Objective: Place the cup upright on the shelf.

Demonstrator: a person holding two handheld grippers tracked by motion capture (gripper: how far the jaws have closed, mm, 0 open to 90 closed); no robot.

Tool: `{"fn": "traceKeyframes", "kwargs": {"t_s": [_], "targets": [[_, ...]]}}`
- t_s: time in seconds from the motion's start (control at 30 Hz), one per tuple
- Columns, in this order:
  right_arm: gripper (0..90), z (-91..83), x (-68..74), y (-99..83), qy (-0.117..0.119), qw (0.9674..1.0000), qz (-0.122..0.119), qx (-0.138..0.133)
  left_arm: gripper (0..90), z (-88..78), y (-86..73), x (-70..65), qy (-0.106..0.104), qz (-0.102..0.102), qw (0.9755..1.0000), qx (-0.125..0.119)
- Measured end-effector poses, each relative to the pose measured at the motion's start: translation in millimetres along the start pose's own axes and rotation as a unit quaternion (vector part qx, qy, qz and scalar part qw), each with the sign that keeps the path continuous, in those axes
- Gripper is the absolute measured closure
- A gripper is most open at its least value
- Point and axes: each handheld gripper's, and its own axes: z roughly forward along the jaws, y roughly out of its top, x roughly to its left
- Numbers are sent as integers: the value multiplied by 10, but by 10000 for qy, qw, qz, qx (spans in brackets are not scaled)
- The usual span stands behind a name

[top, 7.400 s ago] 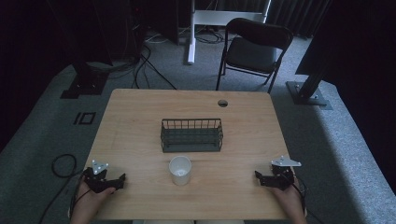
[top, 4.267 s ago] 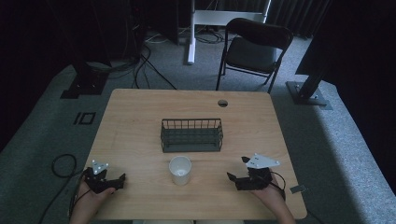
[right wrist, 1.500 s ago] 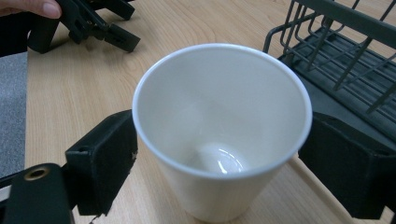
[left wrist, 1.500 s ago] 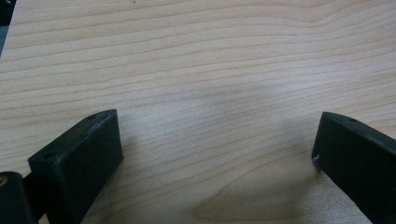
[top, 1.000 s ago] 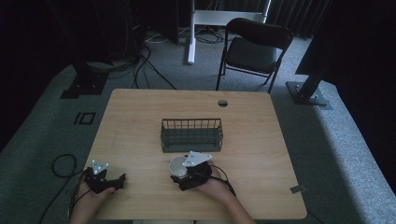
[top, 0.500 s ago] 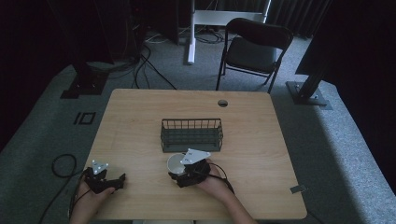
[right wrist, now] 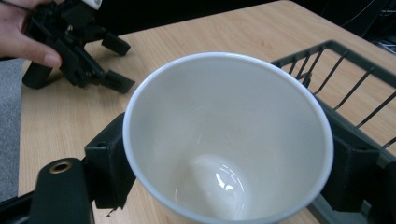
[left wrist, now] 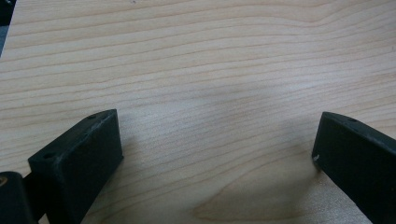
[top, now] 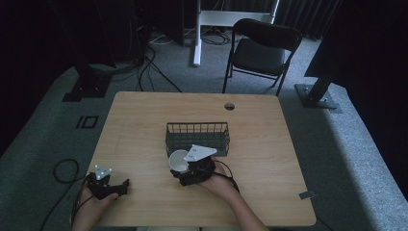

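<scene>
A white cup [top: 179, 161] [right wrist: 229, 140], empty inside, sits between the jaws of my right gripper [top: 182, 167] [right wrist: 229, 170], which is shut on it from both sides. The cup is just in front of the dark wire basket [top: 197, 138] [right wrist: 345, 65] and leans a little toward the camera in the right gripper view. My left gripper [top: 121, 187] [left wrist: 217, 154] rests open on the wood at the table's front left, nothing between its jaws. In the right gripper view the left gripper [right wrist: 122, 64] lies farther off, held by a hand.
The wooden table [top: 269, 144] has a round cable hole [top: 229, 106] near its far edge. A black folding chair [top: 262, 50] stands behind it on grey carpet, with cables and stand bases around. Bare wood lies right of the basket.
My right gripper travelled from the front right of the table leftward to the cup and closed around it. The cup now sits slightly nearer the basket. The left gripper stayed put.
</scene>
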Motion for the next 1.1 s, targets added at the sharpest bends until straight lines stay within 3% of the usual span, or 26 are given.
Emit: {"fn": "traceKeyframes", "kwargs": {"t_s": [0.63,1.1], "targets": [[195,-83,-139,339,-318,9988,-2,-360,19,0,0,0,2,3,10000,0],[195,-96,-379,578,-993,9930,310,-557,19,-1,1,1,-1,6,10000,6]]}}
